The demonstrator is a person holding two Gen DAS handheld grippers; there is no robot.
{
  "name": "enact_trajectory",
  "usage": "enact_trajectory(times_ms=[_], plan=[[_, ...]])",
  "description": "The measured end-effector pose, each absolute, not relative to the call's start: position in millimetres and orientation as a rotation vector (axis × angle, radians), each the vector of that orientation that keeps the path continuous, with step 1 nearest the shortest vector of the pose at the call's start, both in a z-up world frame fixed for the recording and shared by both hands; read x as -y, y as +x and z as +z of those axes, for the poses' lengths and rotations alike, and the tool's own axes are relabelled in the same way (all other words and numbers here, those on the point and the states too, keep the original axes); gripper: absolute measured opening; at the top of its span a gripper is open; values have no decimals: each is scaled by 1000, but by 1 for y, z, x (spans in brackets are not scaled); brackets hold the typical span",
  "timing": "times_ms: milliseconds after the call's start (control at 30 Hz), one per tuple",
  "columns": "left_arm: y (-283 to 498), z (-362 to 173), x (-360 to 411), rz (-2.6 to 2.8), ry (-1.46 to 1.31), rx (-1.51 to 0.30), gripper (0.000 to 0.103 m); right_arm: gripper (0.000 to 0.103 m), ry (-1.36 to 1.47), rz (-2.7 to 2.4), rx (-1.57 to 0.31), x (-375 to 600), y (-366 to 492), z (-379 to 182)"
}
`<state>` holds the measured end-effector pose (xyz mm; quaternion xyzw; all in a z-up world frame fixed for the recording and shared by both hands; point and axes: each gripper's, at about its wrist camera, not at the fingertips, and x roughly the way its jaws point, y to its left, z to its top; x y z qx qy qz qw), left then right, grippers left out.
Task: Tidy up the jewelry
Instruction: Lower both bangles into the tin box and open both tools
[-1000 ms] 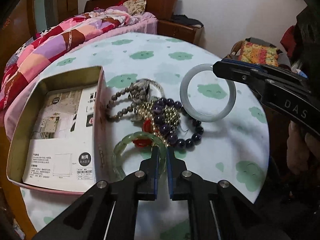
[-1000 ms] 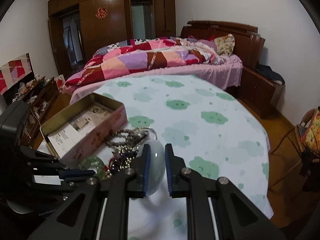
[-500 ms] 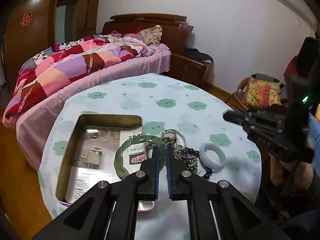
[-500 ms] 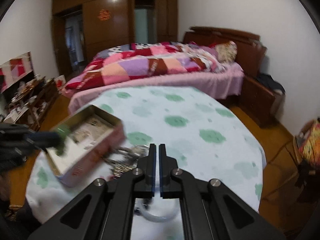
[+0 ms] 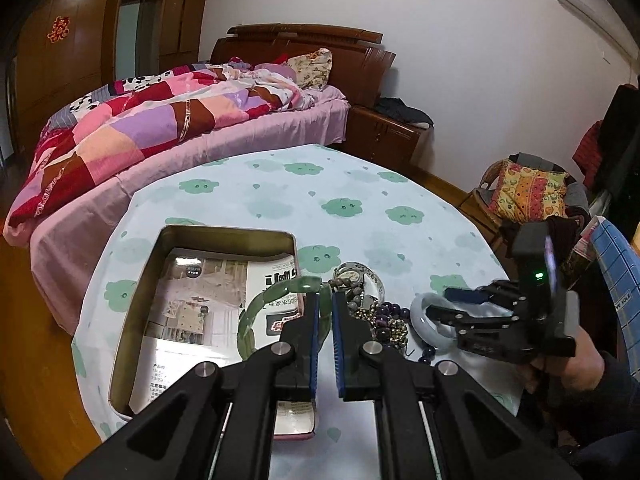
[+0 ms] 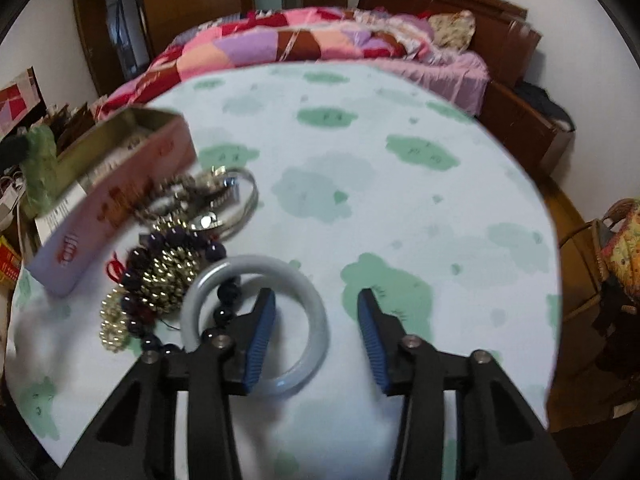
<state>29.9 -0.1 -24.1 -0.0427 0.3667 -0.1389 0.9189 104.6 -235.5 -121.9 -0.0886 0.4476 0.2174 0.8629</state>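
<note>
On the round table (image 5: 280, 196) with its green-cloud cloth sits an open tin box (image 5: 224, 236), printed leaflets lying flat inside. Left gripper (image 5: 325, 312) is clamped on a green bangle (image 5: 256, 312), pads pinching its rim; bangle hangs above the box's near-right corner, clear of the table. Just right of the box lies a jewelry pile (image 6: 168, 256): dark purple beads, gold beads, grey bead strands, a silver bangle, all tangled and touching. Pale bluish-white bangle (image 6: 312, 320) lies flat on the cloth at the pile's near edge, a few dark beads showing through its ring. Right gripper (image 6: 316, 324) has just been opening; its fingers now stand well apart, astride the pale bangle's right side, left finger (image 6: 260, 332) inside the ring, right finger over bare cloth. Pads not pressing the bangle. Right view is blurred. A hand (image 5: 576, 364) holds the right gripper at the table's right edge. Bed with patchwork quilt (image 5: 160, 120) behind the table.
</note>
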Motion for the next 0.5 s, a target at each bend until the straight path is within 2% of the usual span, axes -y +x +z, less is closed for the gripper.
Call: enact_trajectory(times_ms=[33,67,100,500], plan=[[31,-24,-1,-285,-88,-754,5,23,-187,458,-920,237,104,-120],[31,-24,-1,-284,-87,-752,5,15,-176,469,-925,238,104,-119],[32,-23,-2,-283,-86,-750,5,12,-155,478,-929,240,104,-119],[59,-15,-27,-216,-50,-713,5,13,-91,536,-769,220,98,-61]])
